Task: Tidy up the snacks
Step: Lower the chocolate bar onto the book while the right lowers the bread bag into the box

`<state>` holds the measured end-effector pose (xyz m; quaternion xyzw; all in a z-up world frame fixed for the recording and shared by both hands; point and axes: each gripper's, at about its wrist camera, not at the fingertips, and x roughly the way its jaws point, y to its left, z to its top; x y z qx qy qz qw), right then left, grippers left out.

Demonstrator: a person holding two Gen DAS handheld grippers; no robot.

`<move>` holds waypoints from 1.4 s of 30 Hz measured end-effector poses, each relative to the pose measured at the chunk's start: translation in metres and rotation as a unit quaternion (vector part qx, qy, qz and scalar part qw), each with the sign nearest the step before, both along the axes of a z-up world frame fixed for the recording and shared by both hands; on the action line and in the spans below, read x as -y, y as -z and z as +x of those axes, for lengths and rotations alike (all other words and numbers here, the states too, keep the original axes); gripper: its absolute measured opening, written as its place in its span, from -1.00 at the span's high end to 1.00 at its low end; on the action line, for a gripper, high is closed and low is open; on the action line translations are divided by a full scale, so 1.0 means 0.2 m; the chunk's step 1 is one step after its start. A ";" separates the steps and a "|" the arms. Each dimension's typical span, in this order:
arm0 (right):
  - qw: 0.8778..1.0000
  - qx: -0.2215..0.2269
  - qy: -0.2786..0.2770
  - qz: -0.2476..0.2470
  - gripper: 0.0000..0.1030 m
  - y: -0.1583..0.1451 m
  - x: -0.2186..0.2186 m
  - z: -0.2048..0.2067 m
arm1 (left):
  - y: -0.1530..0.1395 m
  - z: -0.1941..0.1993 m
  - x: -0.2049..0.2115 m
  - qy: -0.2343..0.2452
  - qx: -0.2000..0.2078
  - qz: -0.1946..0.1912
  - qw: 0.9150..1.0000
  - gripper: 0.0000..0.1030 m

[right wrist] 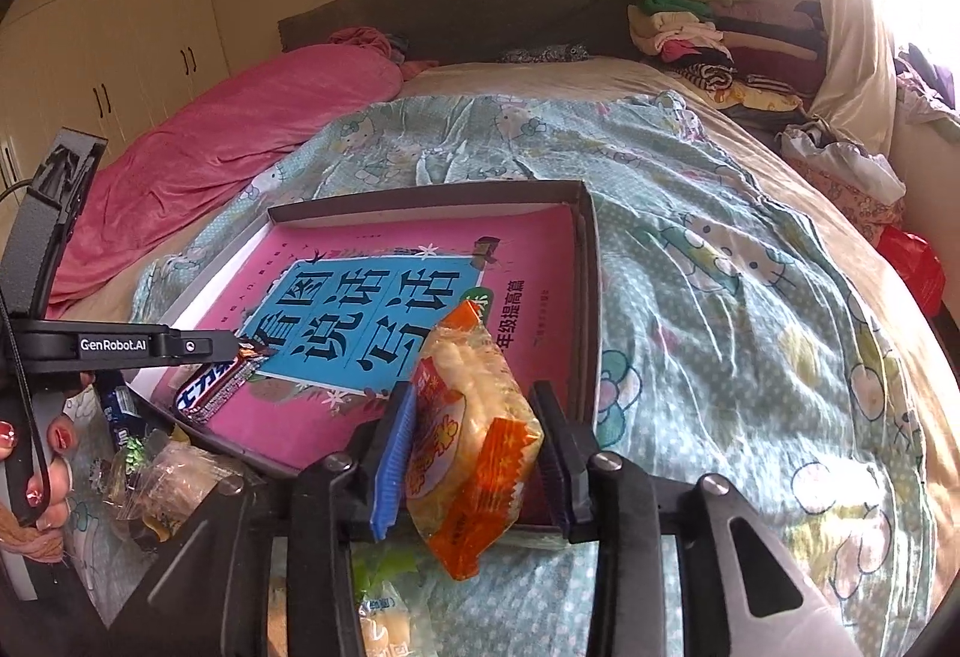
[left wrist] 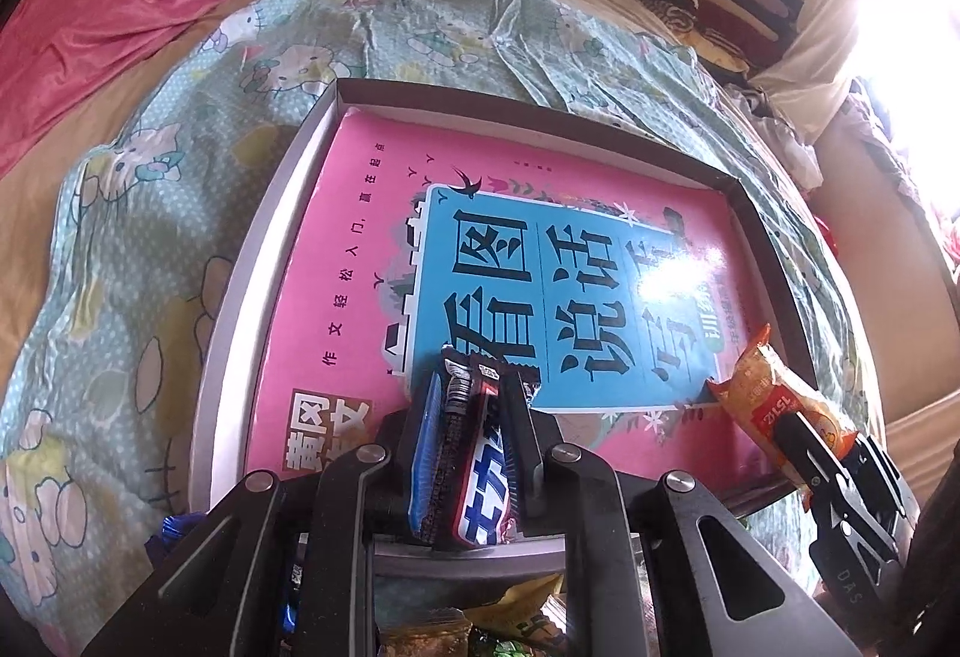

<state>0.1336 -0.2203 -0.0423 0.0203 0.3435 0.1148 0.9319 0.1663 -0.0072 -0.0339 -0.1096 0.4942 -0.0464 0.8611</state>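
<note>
My left gripper (left wrist: 477, 387) is clamped on a dark chocolate bar (left wrist: 474, 453), held over the near edge of the shallow cardboard box (left wrist: 252, 261). My right gripper (right wrist: 474, 417) has an orange rice-cracker packet (right wrist: 474, 429) between its fingers; the jaws stand parted, and I cannot tell if the pads press it. It hangs at the box's near right corner, above the pink book (right wrist: 528, 261) lining the box, which sits on the cartoon-cat quilt (right wrist: 720, 249).

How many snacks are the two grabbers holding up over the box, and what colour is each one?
Dark brown chocolate bar, in the left gripper: 1
Orange snack pack, between the fingers of the right gripper: 1
Total over the box: 2
More wrapped snacks lie heaped on the bed below, too hidden to count.
</note>
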 end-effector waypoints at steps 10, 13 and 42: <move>1.000 0.008 0.005 0.000 0.04 -0.03 0.03 -0.02 | 0.00 0.03 -0.08 -0.019 -0.001 -0.012 1.000 0.61; 1.000 0.009 0.004 0.001 0.02 -0.04 0.04 -0.04 | 0.00 0.02 -0.09 -0.020 0.000 -0.017 1.000 0.61; 1.000 0.000 -0.028 -0.004 0.01 -0.07 -0.01 -0.15 | -0.12 -0.11 -0.03 0.017 0.009 -0.041 0.999 0.42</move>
